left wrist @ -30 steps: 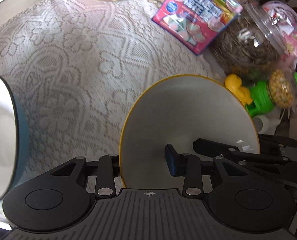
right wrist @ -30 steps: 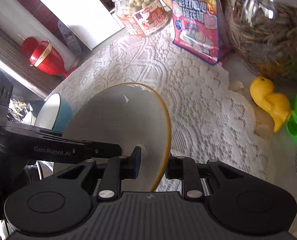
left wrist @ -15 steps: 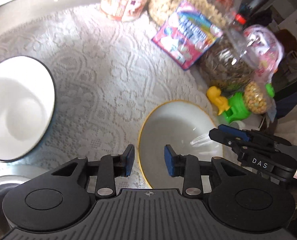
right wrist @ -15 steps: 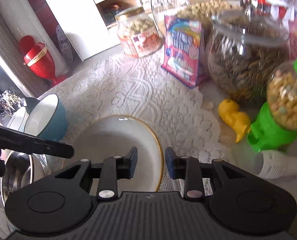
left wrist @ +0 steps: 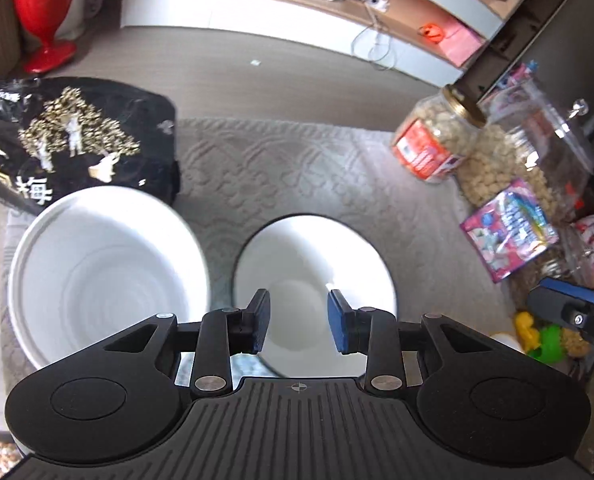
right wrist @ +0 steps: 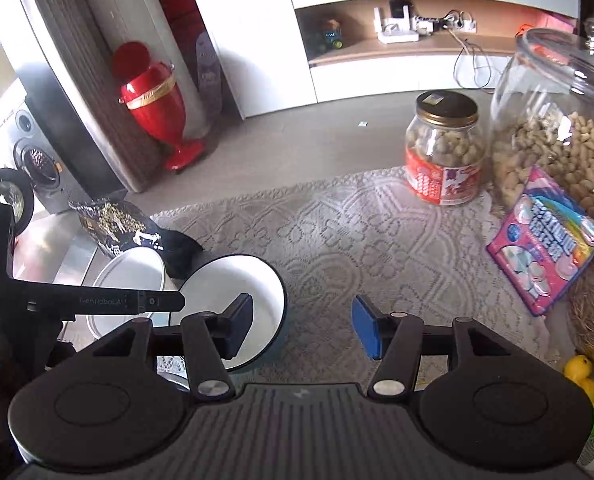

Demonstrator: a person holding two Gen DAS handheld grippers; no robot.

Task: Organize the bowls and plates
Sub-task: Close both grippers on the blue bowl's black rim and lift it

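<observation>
**Bowls side by side, both grippers empty**

Bowls sit together at the near left of the lace-covered surface [right wrist: 337, 232]. The blue-sided bowl [left wrist: 317, 264], white inside with a dark rim, lies just beside a larger white bowl [left wrist: 105, 280]; whether their rims touch is hard to tell through the blur. A black snack bag [left wrist: 73, 144] with gold figures and white Chinese characters lies behind the white bowl.

The left gripper [left wrist: 298, 326] hangs above the blue-sided bowl, jaws partly apart, nothing between the pads. The right gripper [right wrist: 303, 328] hovers over bare lace just right of that bowl, its jaws opening and holding nothing. In the right wrist view the left gripper's arm carries the lettering "GenRobot.AI", with "DAS" on the body beside it.

At the far right stand a glass jar [right wrist: 443, 148] with a gold lid and a red label too small to read, a big clear jar of peanuts [right wrist: 557, 132], and a pink candy packet [right wrist: 545, 248] with rainbow artwork and Chinese text.
</observation>
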